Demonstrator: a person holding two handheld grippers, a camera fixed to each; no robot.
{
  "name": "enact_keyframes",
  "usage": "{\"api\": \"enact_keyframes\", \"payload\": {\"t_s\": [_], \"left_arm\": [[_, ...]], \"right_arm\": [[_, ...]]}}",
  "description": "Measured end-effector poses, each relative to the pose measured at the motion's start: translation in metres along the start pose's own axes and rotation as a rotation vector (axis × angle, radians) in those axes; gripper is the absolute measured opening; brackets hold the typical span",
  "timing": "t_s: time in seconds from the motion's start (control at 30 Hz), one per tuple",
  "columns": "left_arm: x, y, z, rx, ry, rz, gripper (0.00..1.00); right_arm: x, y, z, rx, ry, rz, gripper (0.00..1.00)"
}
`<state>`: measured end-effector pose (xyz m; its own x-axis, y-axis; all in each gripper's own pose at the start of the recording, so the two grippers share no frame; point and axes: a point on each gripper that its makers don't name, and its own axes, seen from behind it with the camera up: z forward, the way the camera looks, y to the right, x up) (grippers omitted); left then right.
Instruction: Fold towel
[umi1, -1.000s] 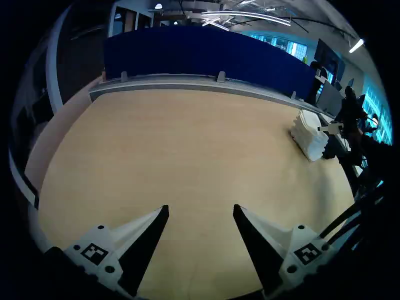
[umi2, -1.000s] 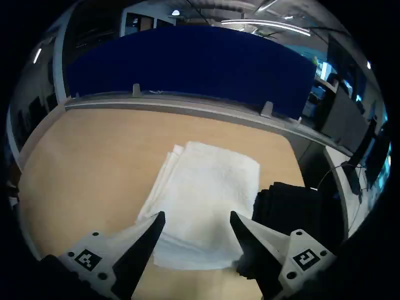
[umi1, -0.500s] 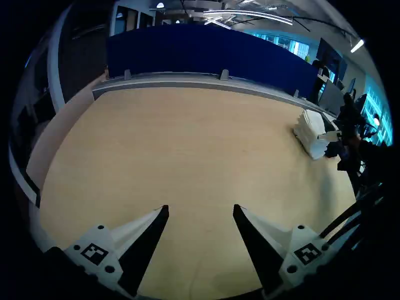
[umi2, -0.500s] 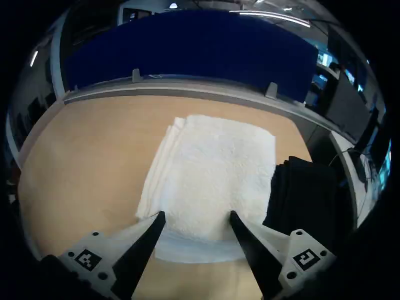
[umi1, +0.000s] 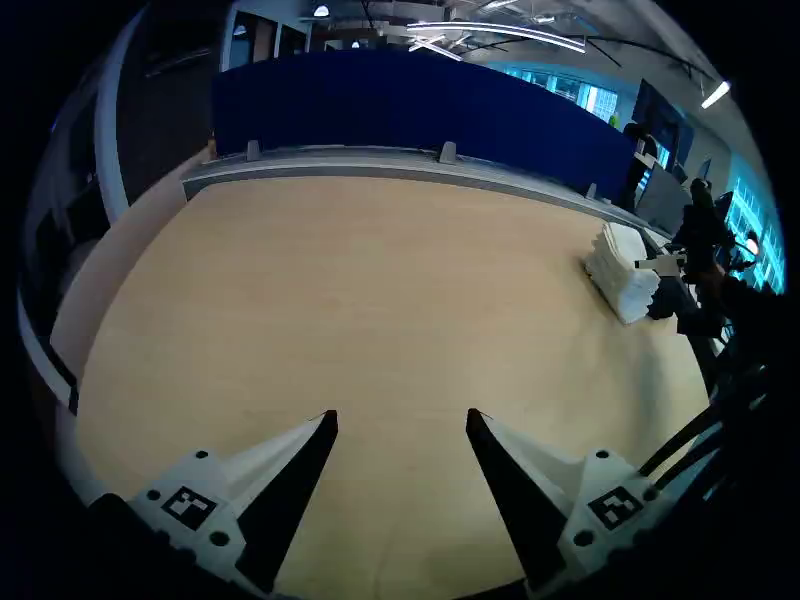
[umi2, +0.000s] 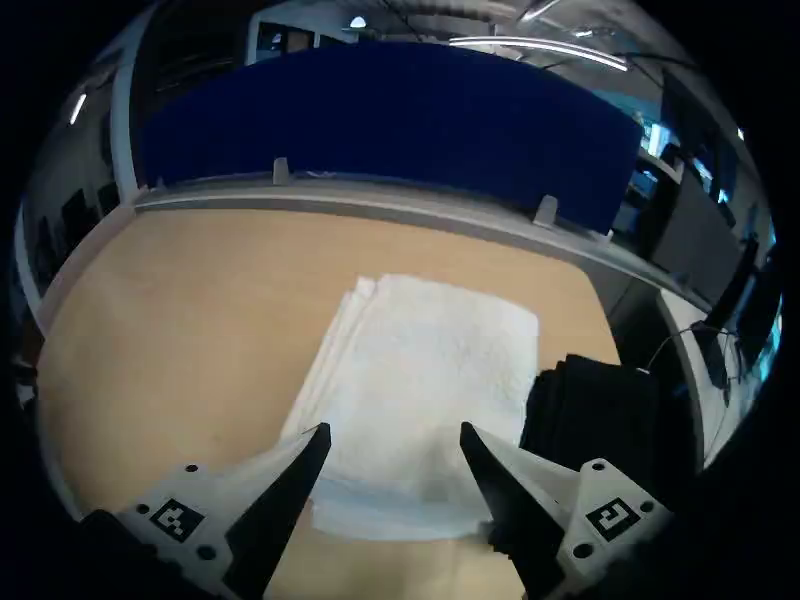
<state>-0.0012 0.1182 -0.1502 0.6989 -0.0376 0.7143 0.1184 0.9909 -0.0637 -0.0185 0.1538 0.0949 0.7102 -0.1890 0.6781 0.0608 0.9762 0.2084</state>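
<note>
Surface: pale wooden desk top (umi1: 380, 280), with a long blue partition screen (umi1: 400, 100) along the back.
Cloth: stack of folded white terry towels (umi2: 430, 370) at the desk's right end, just beside a folded black fabric pile (umi2: 590, 410).
Left: left gripper (umi1: 400, 412) spread wide over bare wood, well apart from the stack, holding nothing.
Right: right gripper (umi2: 392, 426) spread too, hovering at the stack's near edge, empty.
Risk: my guess is it pinches several layers instead of one, or snags the black pile since it's so close.
</note>
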Motion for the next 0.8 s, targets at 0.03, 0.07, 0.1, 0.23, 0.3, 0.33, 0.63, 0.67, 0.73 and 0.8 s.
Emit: {"api": "enact_keyframes", "payload": {"t_s": [0.03, 0.07, 0.1, 0.23, 0.3, 0.33, 0.63, 0.67, 0.73, 0.8], "left_arm": [[0.0, 0.0, 0.0, 0.001, 0.0, -0.001, 0.95], [0.0, -0.001, 0.0, 0.001, 0.0, -0.002, 0.95], [0.001, -0.001, 0.0, 0.002, 0.0, -0.003, 0.95], [0.0, -0.003, -0.001, 0.006, 0.0, -0.003, 0.95], [-0.001, -0.004, -0.002, 0.008, -0.002, -0.003, 0.96], [-0.002, -0.005, -0.002, 0.009, -0.003, -0.003, 0.96], [-0.008, -0.014, -0.007, 0.034, -0.011, -0.007, 0.96], [-0.009, -0.015, -0.007, 0.038, -0.012, -0.009, 0.96], [-0.012, -0.018, -0.009, 0.044, -0.015, -0.013, 0.96], [-0.014, -0.02, -0.01, 0.05, -0.019, -0.016, 0.95]], "right_arm": [[0.006, 0.004, 0.0, -0.004, 0.008, 0.003, 1.0], [0.012, 0.007, -0.001, -0.008, 0.015, 0.006, 1.0], [0.017, 0.009, -0.001, -0.012, 0.021, 0.01, 1.0], [0.031, 0.016, 0.003, -0.02, 0.037, 0.021, 1.0], [0.037, 0.018, 0.006, -0.021, 0.043, 0.024, 1.0], [0.039, 0.018, 0.007, -0.022, 0.043, 0.024, 1.0], [0.051, 0.024, 0.033, -0.025, 0.024, 0.008, 1.0], [0.053, 0.025, 0.036, -0.026, 0.02, 0.01, 1.0], [0.055, 0.026, 0.043, -0.025, 0.016, 0.016, 1.0], [0.057, 0.027, 0.05, -0.023, 0.012, 0.024, 1.0]]}}
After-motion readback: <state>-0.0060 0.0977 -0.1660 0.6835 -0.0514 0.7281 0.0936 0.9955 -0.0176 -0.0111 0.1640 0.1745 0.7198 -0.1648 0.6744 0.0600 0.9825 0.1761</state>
